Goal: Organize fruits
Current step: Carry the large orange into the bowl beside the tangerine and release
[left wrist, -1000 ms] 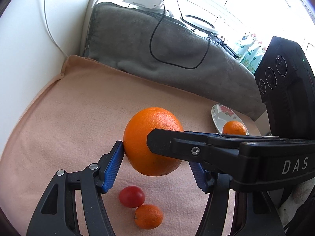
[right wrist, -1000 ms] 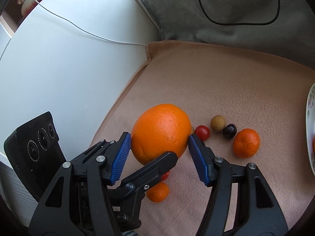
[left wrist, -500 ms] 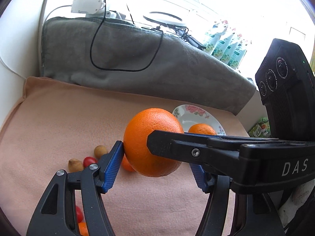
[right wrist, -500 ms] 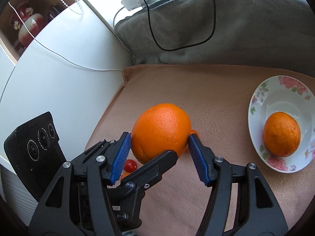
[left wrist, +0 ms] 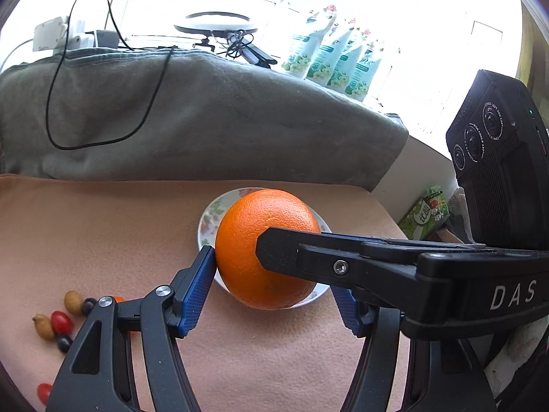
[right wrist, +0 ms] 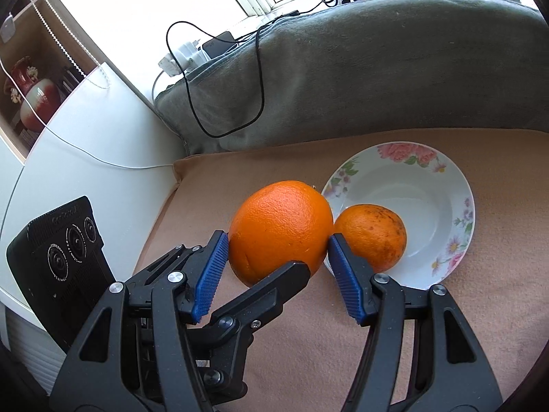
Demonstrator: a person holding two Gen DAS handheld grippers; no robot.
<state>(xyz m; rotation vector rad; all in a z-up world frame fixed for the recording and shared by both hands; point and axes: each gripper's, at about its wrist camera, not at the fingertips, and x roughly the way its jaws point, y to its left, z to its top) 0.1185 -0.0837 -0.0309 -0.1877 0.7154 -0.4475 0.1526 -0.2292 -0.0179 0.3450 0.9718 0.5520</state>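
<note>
A large orange [left wrist: 267, 249] hangs above the peach blanket, clamped from both sides. My left gripper [left wrist: 274, 285] is shut on it with blue pads on its flanks. In the right wrist view my right gripper [right wrist: 278, 267] is shut on the same orange [right wrist: 279, 230], and one left gripper finger crosses under it. A floral white plate [right wrist: 429, 178] lies just right of the orange and holds a smaller orange [right wrist: 372, 237]. In the left wrist view the plate [left wrist: 209, 219] is mostly hidden behind the held orange.
Small fruits lie at the left: a cherry tomato [left wrist: 61, 322], yellowish and dark ones beside it. A grey cushion [left wrist: 206, 120] with a black cable [left wrist: 55, 110] runs along the back. A white cabinet [right wrist: 79, 147] borders the left side.
Both grippers have carried the large orange to the right, away from the small fruits. The plate with the smaller orange has come from the far right to right behind the held orange.
</note>
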